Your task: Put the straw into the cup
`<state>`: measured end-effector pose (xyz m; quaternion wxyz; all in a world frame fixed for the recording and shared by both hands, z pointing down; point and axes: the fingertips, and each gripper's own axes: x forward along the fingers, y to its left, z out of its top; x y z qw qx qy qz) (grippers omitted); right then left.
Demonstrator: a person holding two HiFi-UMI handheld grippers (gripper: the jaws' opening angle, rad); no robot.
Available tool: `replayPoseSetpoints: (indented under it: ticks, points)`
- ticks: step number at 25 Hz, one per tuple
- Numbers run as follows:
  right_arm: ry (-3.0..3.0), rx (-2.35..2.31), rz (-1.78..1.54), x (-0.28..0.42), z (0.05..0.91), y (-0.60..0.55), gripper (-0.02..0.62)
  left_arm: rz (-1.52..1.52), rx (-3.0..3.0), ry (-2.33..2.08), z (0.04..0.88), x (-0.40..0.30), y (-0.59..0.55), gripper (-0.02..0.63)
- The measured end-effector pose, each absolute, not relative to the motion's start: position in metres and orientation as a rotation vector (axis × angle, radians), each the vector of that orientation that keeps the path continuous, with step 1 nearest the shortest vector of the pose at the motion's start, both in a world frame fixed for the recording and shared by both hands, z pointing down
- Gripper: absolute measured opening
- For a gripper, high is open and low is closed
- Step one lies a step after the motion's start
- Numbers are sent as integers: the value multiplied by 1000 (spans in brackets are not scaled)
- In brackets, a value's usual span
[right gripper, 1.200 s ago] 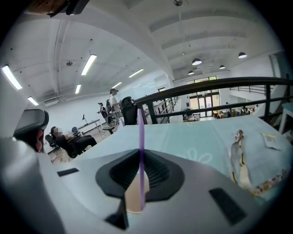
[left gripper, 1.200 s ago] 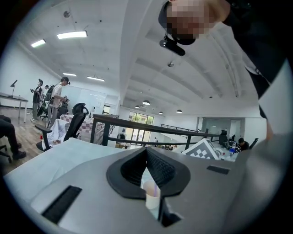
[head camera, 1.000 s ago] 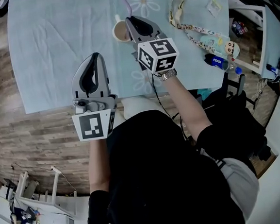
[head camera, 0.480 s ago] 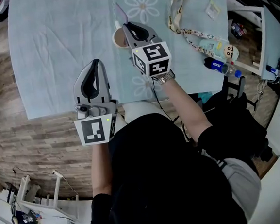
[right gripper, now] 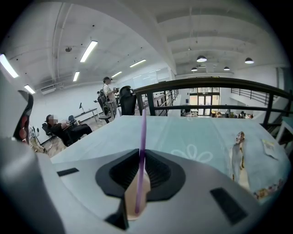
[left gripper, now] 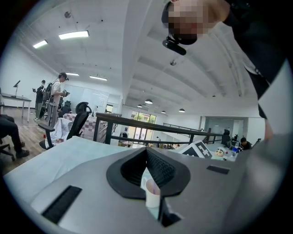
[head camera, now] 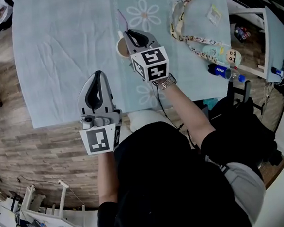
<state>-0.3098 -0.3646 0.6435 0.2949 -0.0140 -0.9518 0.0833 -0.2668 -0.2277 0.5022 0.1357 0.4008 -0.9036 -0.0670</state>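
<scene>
**Straw at the cup's mouth — a tipped cup is the risk**

The purple straw (right gripper: 141,151) stands nearly upright, pinched in the narrowed jaws of the right gripper (head camera: 127,32). Its lower end is at the mouth of the cup (right gripper: 137,197) on the table (head camera: 52,44). If let go while leaning, it could lever out or knock the unsteadied cup — the left gripper (head camera: 96,75), closed on nothing, hangs well apart.

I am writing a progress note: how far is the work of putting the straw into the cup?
Done: the right gripper is shut on the purple straw, holding it over the cup. In hand: the straw's lower end appears inside the cup's mouth; how deep, I cannot tell. Left: lower it fully and open the jaws. The left gripper is shut, empty, apart from the cup.
</scene>
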Motion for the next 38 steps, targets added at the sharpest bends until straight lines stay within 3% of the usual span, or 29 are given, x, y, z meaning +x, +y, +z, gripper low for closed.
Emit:
replayPoseSetpoints:
  ticks: [4, 12, 18, 20, 23, 27, 38]
  points:
    - [-2529, -37, 239, -311, 645, -364, 52, -192, 1183, -2596, 506, -265, -228, 14]
    - [-2551, -31, 301, -297, 637, -363, 147, -201, 1261, -2573, 506, -262, -234, 14]
    - [-2599, 57, 300, -266, 613, -363, 155, -228, 1382, -2547, 499, -253, -245, 14]
    - [-2605, 86, 328, -250, 605, -356, 144, -233, 1426, -2525, 496, -246, -245, 14]
    - [-2621, 140, 373, -225, 592, -341, 58, -244, 1492, -2490, 495, -234, -242, 14]
    - [-2675, 197, 388, -196, 567, -316, 11, -243, 1596, -2453, 487, -218, -233, 14]
    - [-2805, 375, 510, -108, 486, -241, 9, -249, 1878, -2236, 459, -138, -206, 14]
